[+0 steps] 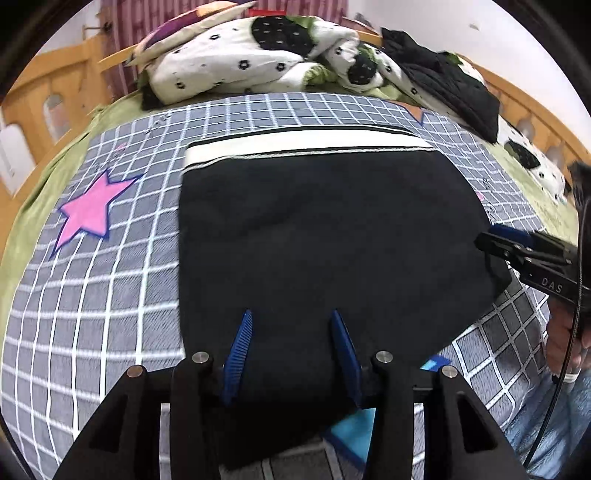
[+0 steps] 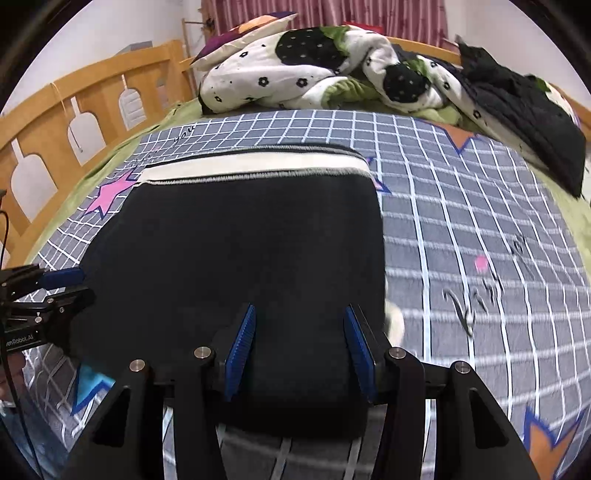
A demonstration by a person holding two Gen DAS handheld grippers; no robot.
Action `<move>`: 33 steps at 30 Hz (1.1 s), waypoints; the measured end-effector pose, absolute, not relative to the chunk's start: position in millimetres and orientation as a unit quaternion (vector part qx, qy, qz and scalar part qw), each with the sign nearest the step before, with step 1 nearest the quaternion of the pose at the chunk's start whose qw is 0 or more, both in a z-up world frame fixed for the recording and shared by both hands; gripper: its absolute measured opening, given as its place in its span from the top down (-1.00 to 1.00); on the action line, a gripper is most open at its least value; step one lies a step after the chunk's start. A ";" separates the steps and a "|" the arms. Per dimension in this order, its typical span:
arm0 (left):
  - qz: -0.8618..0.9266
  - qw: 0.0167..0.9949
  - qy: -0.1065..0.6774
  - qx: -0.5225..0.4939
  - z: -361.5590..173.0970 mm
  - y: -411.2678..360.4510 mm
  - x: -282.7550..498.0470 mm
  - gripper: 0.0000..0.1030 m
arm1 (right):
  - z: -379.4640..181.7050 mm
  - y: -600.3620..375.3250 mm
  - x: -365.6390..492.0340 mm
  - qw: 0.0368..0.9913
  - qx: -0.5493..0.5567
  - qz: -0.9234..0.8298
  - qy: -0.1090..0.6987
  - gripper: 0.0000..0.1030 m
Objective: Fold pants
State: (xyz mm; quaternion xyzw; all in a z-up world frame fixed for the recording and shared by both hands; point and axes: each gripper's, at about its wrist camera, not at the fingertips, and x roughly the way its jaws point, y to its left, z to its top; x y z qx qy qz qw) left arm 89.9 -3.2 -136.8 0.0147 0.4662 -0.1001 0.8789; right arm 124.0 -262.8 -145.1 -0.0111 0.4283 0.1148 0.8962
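Black pants [image 1: 325,229] lie folded into a broad rectangle on the grey checked blanket [image 1: 122,295], with a white band [image 1: 303,146] along the far edge. In the left wrist view my left gripper [image 1: 291,317] hovers over the near edge of the pants, jaws apart, black cloth showing between and below the blue pads [image 1: 240,343]. My right gripper [image 2: 300,310] stands open the same way over the near right part of the pants [image 2: 236,240]. Each gripper also shows in the other's view: the right gripper [image 1: 487,242] at the pants' right edge, the left gripper [image 2: 79,286] at their left edge.
A crumpled white quilt with black flowers [image 1: 236,62] and a pillow [image 2: 243,33] are heaped at the far end of the bed. A black jacket [image 2: 524,110] lies at the far right. A wooden rail [image 2: 74,107] runs along the left side. A hand [image 1: 565,343] holds the right gripper.
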 end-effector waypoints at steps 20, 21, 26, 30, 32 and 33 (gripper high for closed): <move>-0.085 0.878 0.470 -0.017 -148.8 35.6 57.5 0.06 | -138.9 -282.4 88.4 0.915 0.037 0.102 0.388 0.04; -0.086 0.877 0.471 -0.020 -149.7 37.2 57.3 0.04 | -141.3 -280.4 89.5 0.914 0.033 0.102 0.392 0.04; -0.093 0.871 0.480 -0.044 -153.9 44.7 57.9 0.03 | -155.3 -267.5 90.5 0.909 -0.012 0.085 0.409 0.04; -0.093 0.873 0.477 -0.043 -152.1 43.9 57.5 0.03 | -153.2 -267.6 89.4 0.908 -0.010 0.082 0.410 0.04; -0.094 0.884 0.456 -0.044 -143.4 44.9 53.4 0.06 | -149.4 -269.2 88.7 0.910 -0.006 0.082 0.406 0.04; -0.097 0.887 0.448 -0.046 -140.1 46.0 51.7 0.07 | -145.6 -270.9 86.5 0.914 0.000 0.082 0.397 0.04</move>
